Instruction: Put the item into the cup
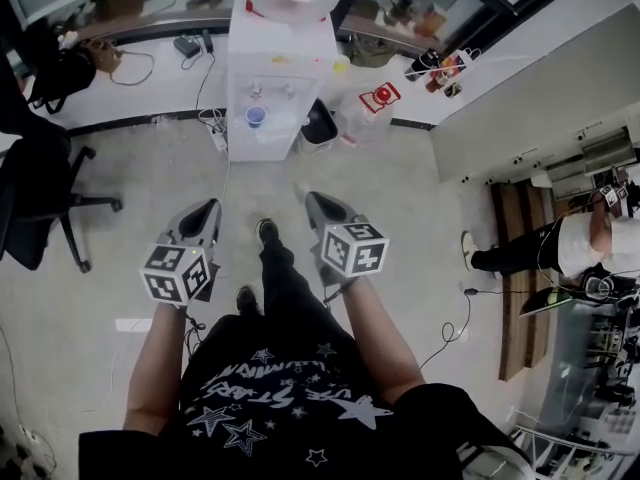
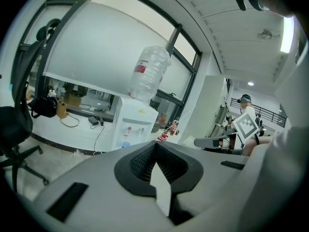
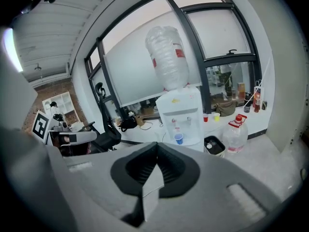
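A small blue cup (image 1: 256,116) stands on the tray of a white water dispenser (image 1: 280,78), under its taps. It also shows in the left gripper view, blue cup (image 2: 125,143), and in the right gripper view, blue cup (image 3: 179,138). I stand a step back from the dispenser. My left gripper (image 1: 208,208) and right gripper (image 1: 312,200) are held side by side at waist height, both pointing toward it. Both are shut, and nothing shows between the jaws of the left gripper (image 2: 155,151) or the right gripper (image 3: 155,153). I cannot pick out the item to go in the cup.
A black bin (image 1: 320,125) and a large water jug (image 1: 365,113) sit on the floor right of the dispenser. An office chair (image 1: 40,198) stands at left. Red and yellow cups (image 3: 206,118) are on the window ledge. Another person (image 1: 560,248) is at right.
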Available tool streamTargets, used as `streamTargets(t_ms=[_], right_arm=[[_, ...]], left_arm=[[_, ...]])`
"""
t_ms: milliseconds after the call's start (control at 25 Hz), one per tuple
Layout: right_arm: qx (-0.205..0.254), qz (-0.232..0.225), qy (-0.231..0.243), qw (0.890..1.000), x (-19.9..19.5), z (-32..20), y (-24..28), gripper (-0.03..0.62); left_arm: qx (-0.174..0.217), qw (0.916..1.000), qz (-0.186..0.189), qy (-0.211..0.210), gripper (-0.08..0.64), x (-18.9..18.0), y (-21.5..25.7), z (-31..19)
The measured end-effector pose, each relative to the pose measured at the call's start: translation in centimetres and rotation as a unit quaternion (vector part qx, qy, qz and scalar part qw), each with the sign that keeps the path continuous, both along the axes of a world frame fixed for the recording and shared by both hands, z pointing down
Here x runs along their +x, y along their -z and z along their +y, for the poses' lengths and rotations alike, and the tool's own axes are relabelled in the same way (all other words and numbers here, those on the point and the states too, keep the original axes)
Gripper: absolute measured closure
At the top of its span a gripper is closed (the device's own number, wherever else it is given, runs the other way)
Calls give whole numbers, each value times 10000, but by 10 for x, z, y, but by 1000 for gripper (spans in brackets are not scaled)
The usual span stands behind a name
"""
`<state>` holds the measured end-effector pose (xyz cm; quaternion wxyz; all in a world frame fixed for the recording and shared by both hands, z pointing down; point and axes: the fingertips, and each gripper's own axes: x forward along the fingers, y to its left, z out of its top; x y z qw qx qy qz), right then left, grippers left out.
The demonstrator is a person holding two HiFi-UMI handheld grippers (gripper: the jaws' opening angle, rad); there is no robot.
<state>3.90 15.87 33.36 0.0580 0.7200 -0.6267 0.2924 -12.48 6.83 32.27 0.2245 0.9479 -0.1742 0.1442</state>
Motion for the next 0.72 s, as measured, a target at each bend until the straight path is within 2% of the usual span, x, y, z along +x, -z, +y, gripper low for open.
streamTargets(t_ms=[360,720], right_arm=[[-54,-156,149,9998,42,-34,-15,592],[-322,-257,522,9978,87,-104,-38,592]], left_arm=[[20,9998,-173,49,555,40,-9,-28],[-13,9989,-388,265,555,82,-25,-87]])
